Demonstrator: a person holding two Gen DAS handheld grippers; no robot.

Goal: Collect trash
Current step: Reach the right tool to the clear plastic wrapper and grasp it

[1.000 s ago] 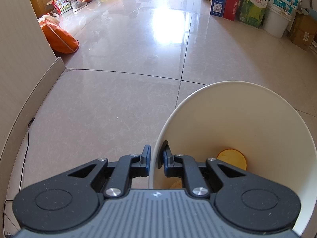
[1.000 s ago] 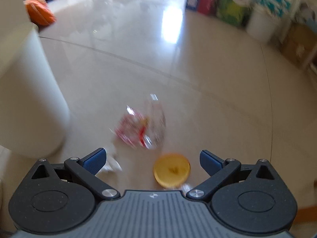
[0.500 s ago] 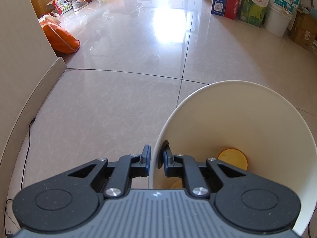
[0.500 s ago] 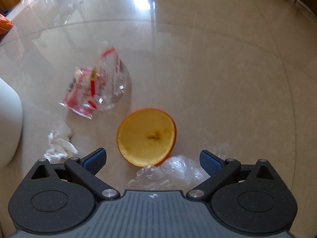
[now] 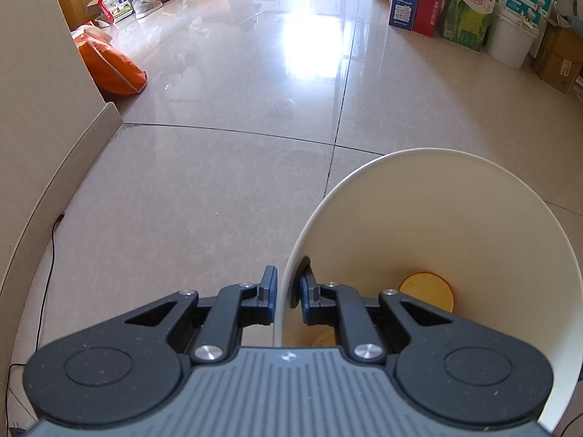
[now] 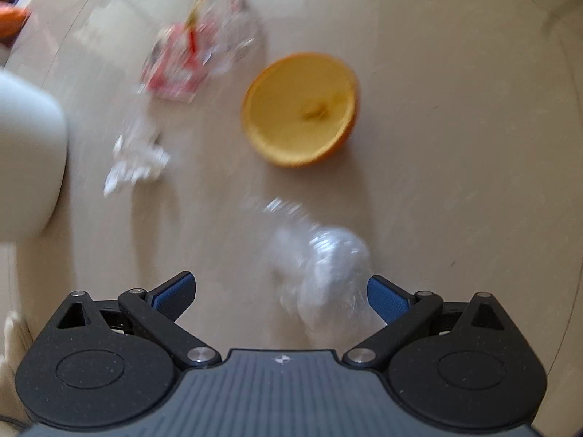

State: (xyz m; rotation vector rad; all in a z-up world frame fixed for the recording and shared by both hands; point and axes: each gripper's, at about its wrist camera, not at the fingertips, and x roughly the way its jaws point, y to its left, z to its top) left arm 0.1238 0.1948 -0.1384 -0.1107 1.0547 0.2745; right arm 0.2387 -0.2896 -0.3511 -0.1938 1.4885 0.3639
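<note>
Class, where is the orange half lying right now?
In the right wrist view, the orange half lies cut side up on the floor, beyond the clear plastic wrap, right of the red-printed wrapper.

Orange half (image 6: 300, 109) beyond plastic wrap (image 6: 324, 273)

We see a glossy beige tiled floor (image 5: 226, 189) with a bright glare (image 5: 313, 51) far off. A cream wall (image 5: 32, 116) runs along the left, an orange bag (image 5: 113, 67) at its corner; cardboard boxes (image 5: 470, 3) line the far right.
</note>
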